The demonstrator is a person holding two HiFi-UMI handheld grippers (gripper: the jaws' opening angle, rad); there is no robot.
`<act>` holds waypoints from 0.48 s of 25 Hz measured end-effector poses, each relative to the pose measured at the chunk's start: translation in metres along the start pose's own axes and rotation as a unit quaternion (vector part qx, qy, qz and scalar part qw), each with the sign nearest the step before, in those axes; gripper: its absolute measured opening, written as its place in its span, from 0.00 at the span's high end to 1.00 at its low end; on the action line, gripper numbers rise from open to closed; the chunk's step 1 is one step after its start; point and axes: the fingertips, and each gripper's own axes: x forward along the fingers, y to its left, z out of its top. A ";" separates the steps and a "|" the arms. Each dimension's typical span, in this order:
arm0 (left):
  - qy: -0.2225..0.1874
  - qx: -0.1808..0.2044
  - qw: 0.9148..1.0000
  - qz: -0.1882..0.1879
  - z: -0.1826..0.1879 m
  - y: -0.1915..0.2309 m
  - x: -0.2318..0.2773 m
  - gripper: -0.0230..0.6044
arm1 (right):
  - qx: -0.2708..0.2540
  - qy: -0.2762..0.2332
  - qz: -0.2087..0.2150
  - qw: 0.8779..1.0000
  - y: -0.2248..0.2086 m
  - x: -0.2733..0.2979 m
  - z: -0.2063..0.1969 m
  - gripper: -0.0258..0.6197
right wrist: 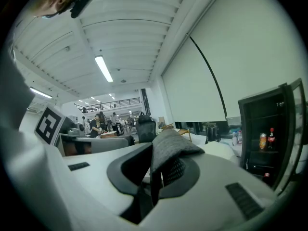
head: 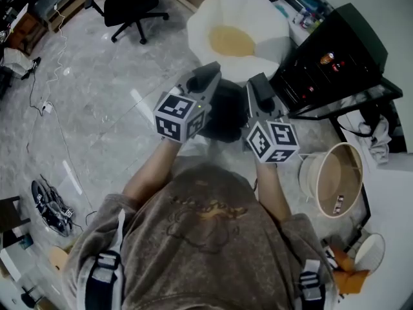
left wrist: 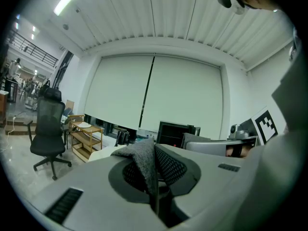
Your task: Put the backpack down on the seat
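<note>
A black backpack [head: 222, 115] hangs in front of me between my two grippers, mostly hidden behind them. My left gripper [head: 205, 77] is shut on a grey woven strap [left wrist: 146, 160], which sticks up from between the closed jaws of that gripper [left wrist: 154, 189]. My right gripper [head: 258, 88] is likewise shut on a grey strap [right wrist: 168, 148], pinched between its jaws [right wrist: 151, 186]. The seat [head: 258, 15], white and petal-shaped with a yellow cushion [head: 230, 41], stands on the floor just beyond the backpack.
A black glass-fronted cabinet [head: 335, 50] with bottles inside stands right of the seat. A round wooden basket [head: 335, 179] sits at my right. A black office chair [head: 129, 5] is at the far left, and cables [head: 48, 199] lie on the marble floor.
</note>
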 end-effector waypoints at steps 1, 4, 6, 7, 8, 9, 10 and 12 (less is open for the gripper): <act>0.001 -0.001 1.000 0.000 0.001 0.005 0.007 0.91 | 0.001 0.001 0.000 1.000 -0.004 0.006 0.000 0.91; 0.006 -0.002 1.000 0.000 0.003 0.019 0.029 0.91 | 0.005 0.005 0.001 1.000 -0.015 0.027 0.002 0.91; 0.008 -0.005 1.000 -0.001 0.004 0.027 0.045 0.91 | 0.009 0.008 0.002 1.000 -0.026 0.041 0.003 0.91; 0.009 -0.006 1.000 -0.002 0.005 0.032 0.053 0.91 | 0.012 0.009 0.002 1.000 -0.031 0.048 0.004 0.91; 0.010 -0.008 1.000 -0.004 0.006 0.037 0.061 0.91 | 0.014 0.010 0.001 1.000 -0.036 0.055 0.005 0.91; 0.012 -0.008 1.000 -0.006 0.008 0.042 0.068 0.91 | 0.015 0.010 0.000 1.000 -0.041 0.063 0.007 0.91; 0.014 -0.009 1.000 -0.007 0.009 0.048 0.075 0.91 | 0.016 0.011 0.000 1.000 -0.045 0.072 0.008 0.91; 0.018 -0.011 1.000 -0.008 0.012 0.060 0.089 0.91 | 0.017 0.014 -0.001 1.000 -0.053 0.089 0.011 0.91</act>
